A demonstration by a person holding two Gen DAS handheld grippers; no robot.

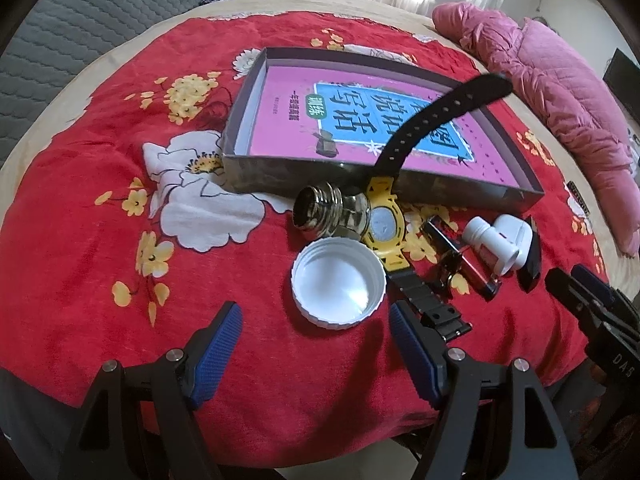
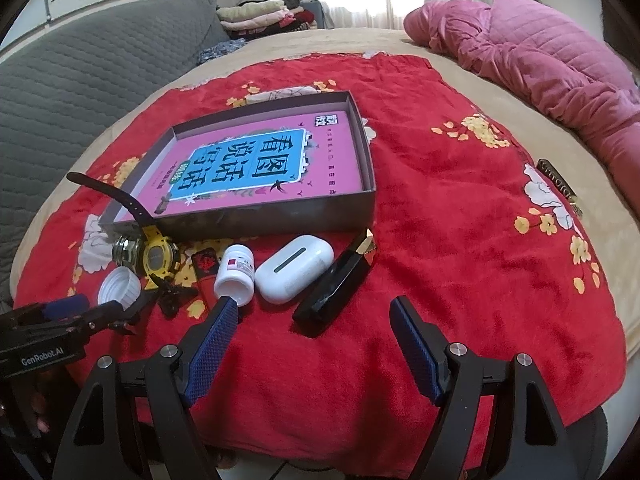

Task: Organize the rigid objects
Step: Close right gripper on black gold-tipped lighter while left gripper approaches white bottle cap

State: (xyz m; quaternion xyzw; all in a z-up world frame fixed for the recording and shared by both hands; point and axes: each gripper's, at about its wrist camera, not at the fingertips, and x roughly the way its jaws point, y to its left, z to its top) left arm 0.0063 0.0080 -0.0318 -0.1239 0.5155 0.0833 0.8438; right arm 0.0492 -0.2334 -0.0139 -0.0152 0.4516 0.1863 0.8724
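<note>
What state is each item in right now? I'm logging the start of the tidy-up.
Box: open, holds only a pink book.
White lid: lying inside-up.
Watch: strap propped over the box wall.
Pill bottle: on its side.
Earbud case: closed.
Left gripper: open, empty.
Right gripper: open, empty.

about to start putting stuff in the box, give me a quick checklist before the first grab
1. Left gripper open and empty: ok.
2. Right gripper open and empty: ok.
3. White cap lined up between the left fingers, top unobstructed: ok.
4. Box has room; only a pink book lies flat inside: ok.
5. Watch free to lift: not ok, its strap rests over the box wall.
6. Pill bottle closed: cannot tell.
</note>
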